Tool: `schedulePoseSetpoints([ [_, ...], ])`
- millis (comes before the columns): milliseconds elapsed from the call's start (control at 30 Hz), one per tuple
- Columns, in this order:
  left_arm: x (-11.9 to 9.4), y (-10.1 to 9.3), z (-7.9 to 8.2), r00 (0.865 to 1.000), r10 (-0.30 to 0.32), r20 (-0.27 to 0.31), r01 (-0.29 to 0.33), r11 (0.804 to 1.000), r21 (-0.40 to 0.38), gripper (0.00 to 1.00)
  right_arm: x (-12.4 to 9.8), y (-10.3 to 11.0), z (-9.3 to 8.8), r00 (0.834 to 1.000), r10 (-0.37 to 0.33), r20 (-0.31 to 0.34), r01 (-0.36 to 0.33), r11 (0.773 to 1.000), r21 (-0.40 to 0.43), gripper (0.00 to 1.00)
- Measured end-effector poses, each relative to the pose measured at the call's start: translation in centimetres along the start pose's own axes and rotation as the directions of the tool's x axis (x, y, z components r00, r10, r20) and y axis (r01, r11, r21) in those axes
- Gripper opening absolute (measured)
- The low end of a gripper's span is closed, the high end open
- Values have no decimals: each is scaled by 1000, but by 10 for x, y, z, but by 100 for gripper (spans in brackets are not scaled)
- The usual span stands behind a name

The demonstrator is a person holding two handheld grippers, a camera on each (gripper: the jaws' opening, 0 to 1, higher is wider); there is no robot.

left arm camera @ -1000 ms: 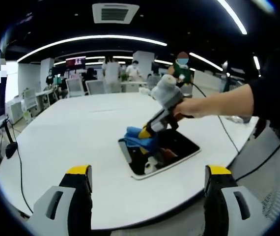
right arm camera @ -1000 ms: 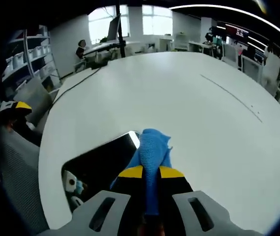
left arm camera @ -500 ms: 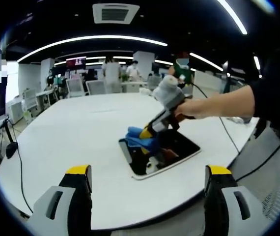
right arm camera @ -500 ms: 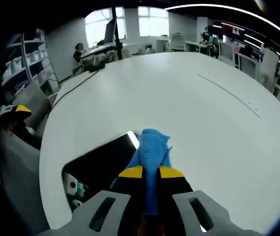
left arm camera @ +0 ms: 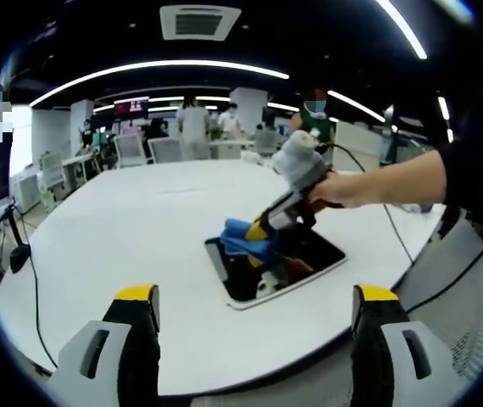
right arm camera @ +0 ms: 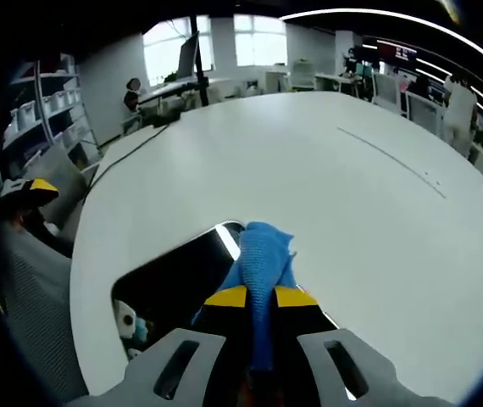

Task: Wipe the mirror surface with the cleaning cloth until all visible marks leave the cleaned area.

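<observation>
Currently, near to far:
left gripper (left arm camera: 254,339): jaws wide apart, nothing between them, hanging off the table's near edge, well short of the mirror.
right gripper (right arm camera: 260,298): jaws clamped together on the blue cleaning cloth (right arm camera: 263,251); seen from the left gripper view it reaches in from the right, held by a hand (left arm camera: 336,188).
cleaning cloth position: bunched on the mirror's far-left corner area, pressed to the glass.
mirror (left arm camera: 309,257): dark rectangle, white rim, lying flat on the white table (left arm camera: 123,237); reflections on the near part, marks too small to tell.
step in hand: wiping pass, likely mid-task.
how to do well: keep cloth flat on glass, steady pressure, overlapping strokes toward the near edge; avoid pushing the mirror across the table.
background: office, chairs, people standing far off.
</observation>
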State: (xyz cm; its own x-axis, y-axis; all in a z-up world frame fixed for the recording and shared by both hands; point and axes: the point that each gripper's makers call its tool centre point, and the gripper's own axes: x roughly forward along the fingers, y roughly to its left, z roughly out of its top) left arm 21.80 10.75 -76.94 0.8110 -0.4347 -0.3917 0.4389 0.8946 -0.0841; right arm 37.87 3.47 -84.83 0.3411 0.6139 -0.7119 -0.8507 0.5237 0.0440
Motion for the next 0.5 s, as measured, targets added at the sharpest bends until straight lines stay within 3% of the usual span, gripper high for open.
schedulePoseSetpoints([
  [500, -1, 3, 0, 1000, 16, 2, -16, 1000, -7, 97, -11, 27, -13, 999, 39, -21, -40, 998, -45, 5],
])
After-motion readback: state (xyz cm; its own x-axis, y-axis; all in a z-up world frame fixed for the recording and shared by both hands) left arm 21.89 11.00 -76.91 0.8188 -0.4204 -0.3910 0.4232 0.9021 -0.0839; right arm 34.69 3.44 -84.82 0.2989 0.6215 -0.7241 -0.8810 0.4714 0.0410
